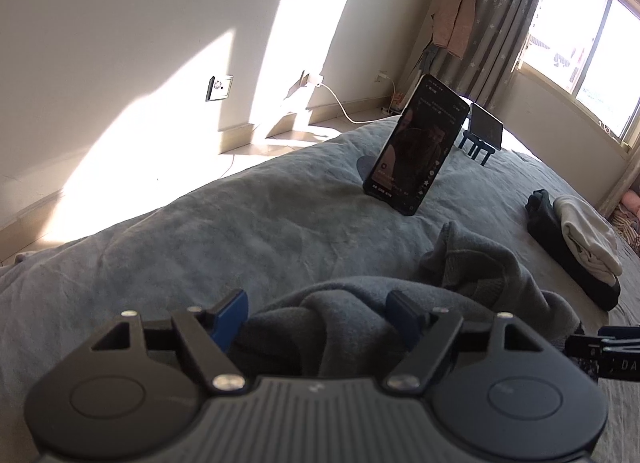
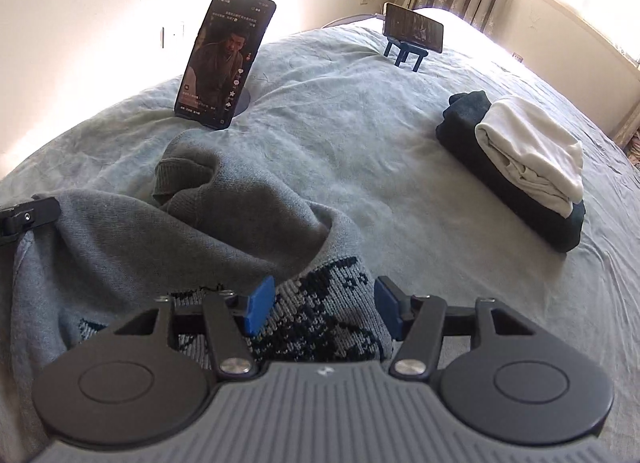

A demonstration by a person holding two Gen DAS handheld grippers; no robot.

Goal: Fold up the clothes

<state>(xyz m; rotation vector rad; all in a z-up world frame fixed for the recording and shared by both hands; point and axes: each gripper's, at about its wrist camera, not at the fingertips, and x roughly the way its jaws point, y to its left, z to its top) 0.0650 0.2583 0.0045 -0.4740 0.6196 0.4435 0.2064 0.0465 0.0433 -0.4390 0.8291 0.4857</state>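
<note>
A grey knit sweater (image 1: pixel 480 263) lies crumpled on the bed, with a dark pattern along its hem (image 2: pixel 320 323). My left gripper (image 1: pixel 316 311) stands wide, a fold of the sweater bunched loosely between its blue pads. My right gripper (image 2: pixel 324 307) is open over the patterned hem, which lies between its pads. The right gripper's tip shows at the edge of the left wrist view (image 1: pixel 600 347), and the left gripper's finger (image 2: pixel 24 215) rests at the sweater's left side in the right wrist view.
A folded white garment (image 2: pixel 532 151) sits on a folded dark one (image 2: pixel 520 207) to the right on the grey-blue bedspread (image 2: pixel 380 123). A phone (image 2: pixel 224 59) stands propped beyond the sweater, a second phone on a stand (image 2: pixel 414 29) farther back. Wall, curtain and window lie behind.
</note>
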